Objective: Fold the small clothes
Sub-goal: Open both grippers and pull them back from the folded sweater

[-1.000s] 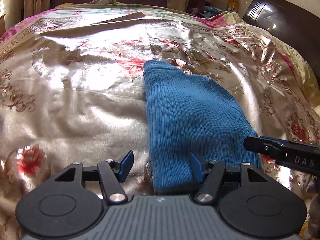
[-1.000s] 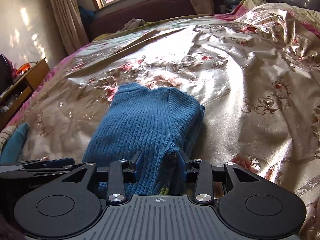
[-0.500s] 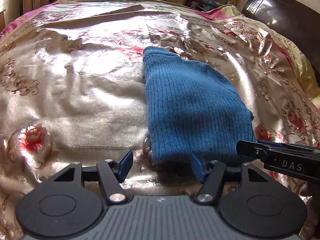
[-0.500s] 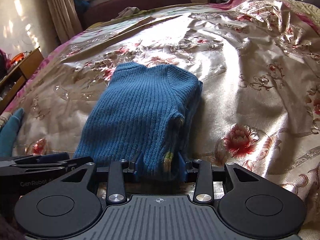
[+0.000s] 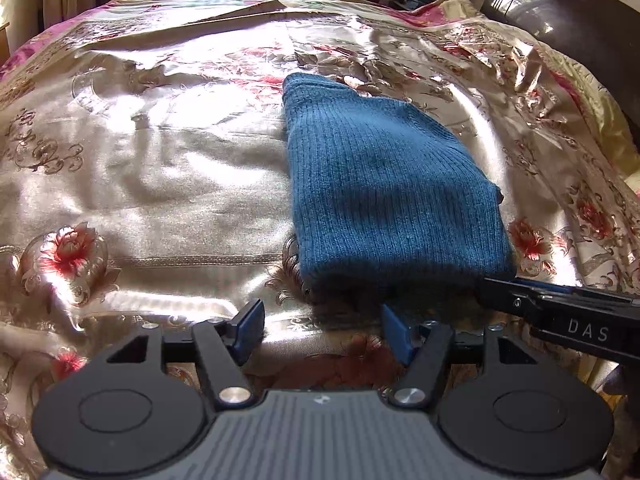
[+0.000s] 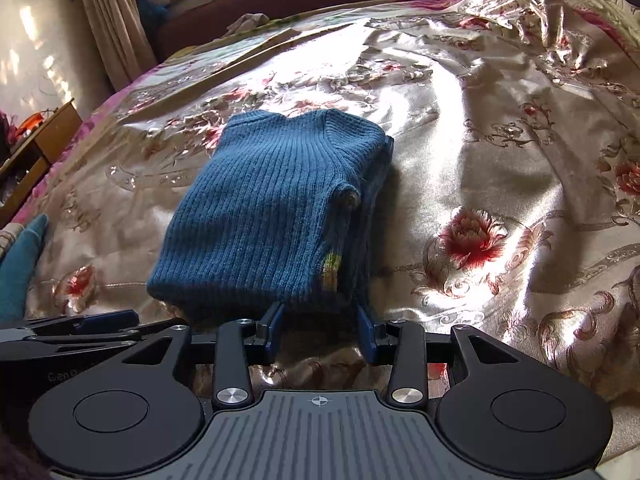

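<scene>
Fold looks done: blue knit sweater lies folded on the floral bedspread, at 12 o'clock from my right gripper. Its jaws stand narrow, empty; my left gripper wide, empty. Next, I judge: back away without snagging.

Both tools drawn back; blue sweater now clear of jaws.

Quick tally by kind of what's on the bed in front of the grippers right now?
Blue knitted sweaters, folded: 1
Floral bedspreads: 1
Grippers: 2, the left gripper and the right gripper
Total: 4
</scene>
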Available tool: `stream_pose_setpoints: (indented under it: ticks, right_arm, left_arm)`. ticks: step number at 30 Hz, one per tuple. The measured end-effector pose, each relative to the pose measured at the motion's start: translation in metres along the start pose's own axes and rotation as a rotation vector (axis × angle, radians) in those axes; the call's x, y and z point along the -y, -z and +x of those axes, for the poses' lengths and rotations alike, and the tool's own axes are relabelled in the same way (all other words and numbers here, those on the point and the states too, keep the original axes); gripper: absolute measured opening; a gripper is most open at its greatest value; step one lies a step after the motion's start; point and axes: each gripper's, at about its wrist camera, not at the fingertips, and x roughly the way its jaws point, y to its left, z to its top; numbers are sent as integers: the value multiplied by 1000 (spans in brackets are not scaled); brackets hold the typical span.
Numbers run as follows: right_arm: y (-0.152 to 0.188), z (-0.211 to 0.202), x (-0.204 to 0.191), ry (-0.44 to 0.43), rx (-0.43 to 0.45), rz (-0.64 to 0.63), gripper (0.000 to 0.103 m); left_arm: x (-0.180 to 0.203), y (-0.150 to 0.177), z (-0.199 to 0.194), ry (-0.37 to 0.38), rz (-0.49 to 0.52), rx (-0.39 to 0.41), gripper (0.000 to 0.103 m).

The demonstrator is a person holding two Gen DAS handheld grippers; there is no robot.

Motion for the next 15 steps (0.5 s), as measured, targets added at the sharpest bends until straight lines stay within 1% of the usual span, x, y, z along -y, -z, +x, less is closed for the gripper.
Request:
stream_pose_setpoints:
  ticks: [8, 11, 15]
  right_arm:
    - [10, -3, -1, 5, 12, -7, 39]
    - [12, -4, -1, 5, 20, -5, 42]
    - [14, -5, -2, 13, 33, -20, 42]
  left_arm:
    - [5, 5, -4, -8, 17, 5, 71]
    - [7, 7, -4, -13, 22, 4, 72]
    - [9, 8, -5, -19, 31, 4, 73]
